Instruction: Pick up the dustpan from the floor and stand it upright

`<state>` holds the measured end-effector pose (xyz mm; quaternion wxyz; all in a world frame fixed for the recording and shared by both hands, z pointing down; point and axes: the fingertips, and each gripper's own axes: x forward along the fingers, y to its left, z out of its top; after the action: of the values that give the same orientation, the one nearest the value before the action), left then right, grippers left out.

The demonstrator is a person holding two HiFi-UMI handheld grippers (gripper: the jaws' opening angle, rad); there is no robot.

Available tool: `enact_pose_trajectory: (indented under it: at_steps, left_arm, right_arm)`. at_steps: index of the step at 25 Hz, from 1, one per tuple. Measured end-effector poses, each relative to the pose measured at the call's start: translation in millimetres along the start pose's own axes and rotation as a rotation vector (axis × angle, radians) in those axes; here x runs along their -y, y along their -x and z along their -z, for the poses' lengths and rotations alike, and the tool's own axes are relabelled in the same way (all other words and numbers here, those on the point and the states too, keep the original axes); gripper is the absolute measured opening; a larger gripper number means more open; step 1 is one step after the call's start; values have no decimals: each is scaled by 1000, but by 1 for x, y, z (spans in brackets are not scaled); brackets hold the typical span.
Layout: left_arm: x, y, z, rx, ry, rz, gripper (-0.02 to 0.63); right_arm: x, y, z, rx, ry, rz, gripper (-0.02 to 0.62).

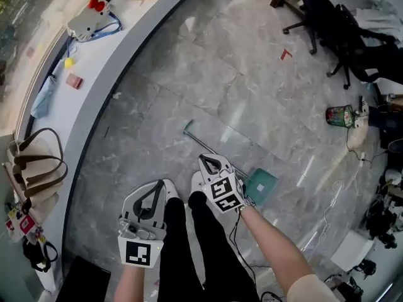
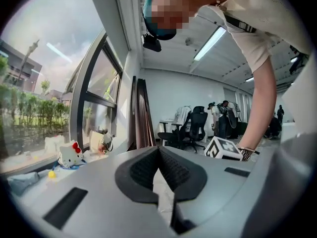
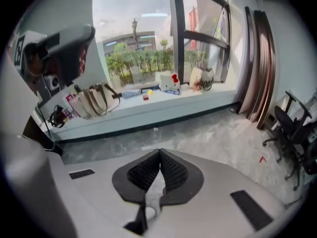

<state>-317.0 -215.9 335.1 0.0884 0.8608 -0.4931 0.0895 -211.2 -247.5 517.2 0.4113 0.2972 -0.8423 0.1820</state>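
Left gripper and right gripper: jaws clenched together, gripping nothing; teal dustpan lies flat on marble floor; its handle is partly hidden behind the right gripper.

No legible text, labels, brands, numbers or signs anywhere in view.
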Motion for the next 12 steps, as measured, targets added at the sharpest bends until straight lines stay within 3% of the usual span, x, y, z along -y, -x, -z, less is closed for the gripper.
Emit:
enact_pose_trajectory:
  at_steps: [5,8,12]
  left_arm:
    - [-9,-62,115,-7,20,-11,11]
    - [-12,-86,191,-28,26,0,11]
    - [-23,-110,295,-74,37,7,11]
  right_arm:
    - [19,-131,121,-199,-8,-81,20]
    - [27,-188,183,-290,41,-99,21]
    - [48,-263,247,-362,82,-114,85]
